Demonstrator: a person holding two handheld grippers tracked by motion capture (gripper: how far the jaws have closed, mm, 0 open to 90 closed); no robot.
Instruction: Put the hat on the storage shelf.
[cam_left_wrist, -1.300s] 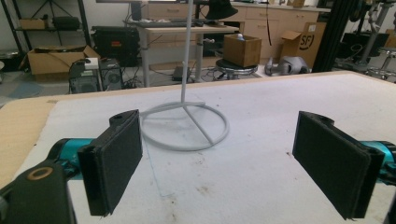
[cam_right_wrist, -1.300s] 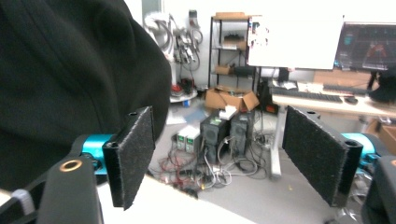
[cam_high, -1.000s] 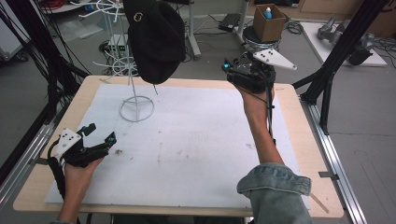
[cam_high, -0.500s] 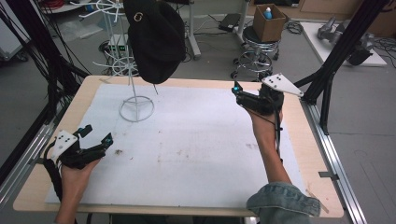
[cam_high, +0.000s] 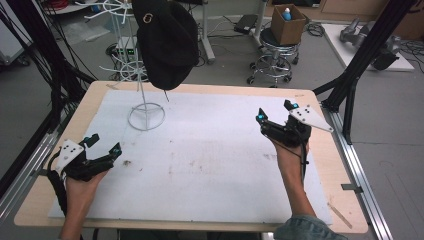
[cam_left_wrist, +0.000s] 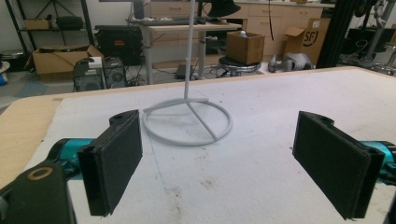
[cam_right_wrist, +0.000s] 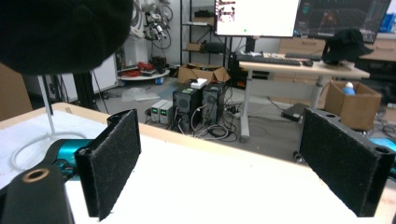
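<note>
Presently on the counter (cam_high: 210, 92): one white mat (cam_high: 210, 160), faintly stained, covering most of the wooden top. One white wire stand (cam_high: 146, 116), ring base resting on the mat at its far left; a black cap (cam_high: 167, 42) hangs on the stand's upper part. Left hand-held gripper (cam_high: 102, 145), near left corner, low over the mat, jaws spread wide, nothing between them; its own view faces the ring base. Right hand-held gripper (cam_high: 275, 112), right side of the mat, well apart from the stand, jaws likewise wide apart and empty. One cardboard box (cam_high: 288, 23) on a stool beyond the counter.
</note>
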